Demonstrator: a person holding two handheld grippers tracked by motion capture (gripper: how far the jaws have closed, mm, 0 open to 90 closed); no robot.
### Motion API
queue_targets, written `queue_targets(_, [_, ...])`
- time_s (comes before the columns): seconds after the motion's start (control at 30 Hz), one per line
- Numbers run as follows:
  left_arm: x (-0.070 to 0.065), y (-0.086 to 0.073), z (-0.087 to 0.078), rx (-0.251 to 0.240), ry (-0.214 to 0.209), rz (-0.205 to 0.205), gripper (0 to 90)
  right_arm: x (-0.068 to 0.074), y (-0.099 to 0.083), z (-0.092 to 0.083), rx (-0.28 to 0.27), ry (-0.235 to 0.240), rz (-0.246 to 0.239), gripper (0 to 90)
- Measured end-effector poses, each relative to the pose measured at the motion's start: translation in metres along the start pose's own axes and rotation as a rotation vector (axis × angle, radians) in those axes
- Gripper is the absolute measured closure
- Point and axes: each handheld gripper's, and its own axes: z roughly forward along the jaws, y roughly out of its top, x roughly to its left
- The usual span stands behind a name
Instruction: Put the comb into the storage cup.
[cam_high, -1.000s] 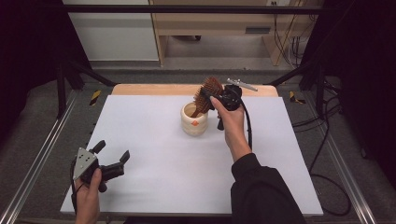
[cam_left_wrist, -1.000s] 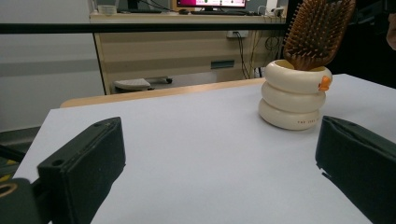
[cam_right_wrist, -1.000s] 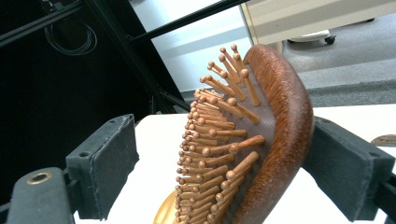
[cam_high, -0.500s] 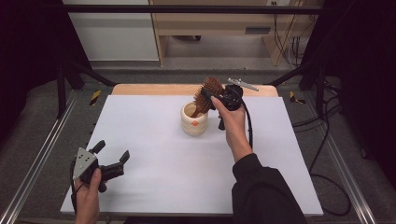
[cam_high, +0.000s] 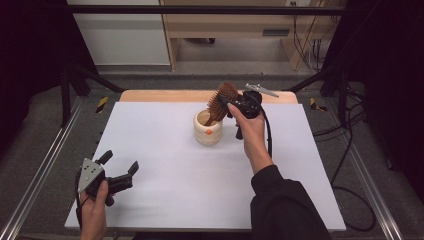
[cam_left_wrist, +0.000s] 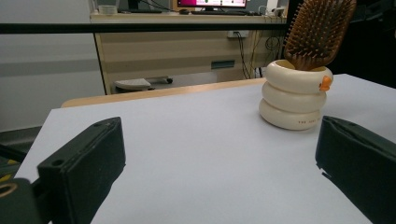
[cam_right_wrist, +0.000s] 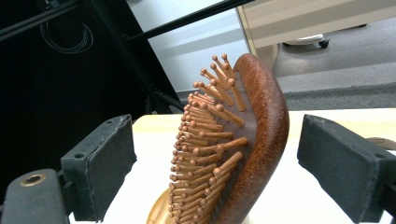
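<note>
A brown wooden paddle hairbrush (cam_high: 223, 100) stands handle-down in a cream ringed cup (cam_high: 207, 129) near the back middle of the white table (cam_high: 165, 165), its head tilted toward the back right. My right gripper (cam_high: 231, 104) is at the brush head, coming in from the right. In the right gripper view the brush (cam_right_wrist: 243, 154) sits between the two black pads (cam_right_wrist: 100, 163) with a gap on each side, so the right gripper (cam_right_wrist: 215, 140) is open. My left gripper (cam_high: 121, 161) rests open and empty at the near left, facing the cup (cam_left_wrist: 294, 100) and the brush (cam_left_wrist: 320, 32).
A wooden strip (cam_high: 165, 96) runs along the table's back edge. Metal frame rails (cam_high: 45, 165) flank the table on the left and right. Cables (cam_high: 350, 150) lie on the floor to the right. A light wooden bench (cam_left_wrist: 187, 51) stands beyond the table.
</note>
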Motion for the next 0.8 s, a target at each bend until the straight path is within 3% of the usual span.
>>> queue_targets(0.8, [0.0000,0.0001,0.0004,0.002,-0.002,0.005,1.8,-0.0049,0.0048,-0.0086,-0.002,-0.020,-0.022,10.8])
